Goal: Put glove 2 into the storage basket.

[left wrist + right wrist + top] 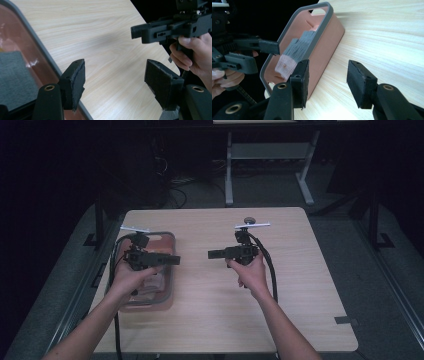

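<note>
Pink bin (169,270) with a grey rim is sitting at the left side of the wooden table (300,285), and a grey sock with a pink toe (294,53) is lying inside it, draped up against the bin's wall in the right gripper view. In the high view, the left gripper (172,260) is hovering over the bin, its tips pointing right toward the middle of the table. Its jaws are standing apart with nothing between them; in the left gripper view, bare tabletop is showing in the gap between its pads (78,75). The right gripper (212,254) is hanging over the middle of the table, to the right of the bin and apart from it, its tips pointing left so that the two tools are facing each other. Its jaws are also standing apart and are gripping nothing, with bare wood lying between them in the right gripper view.
</note>
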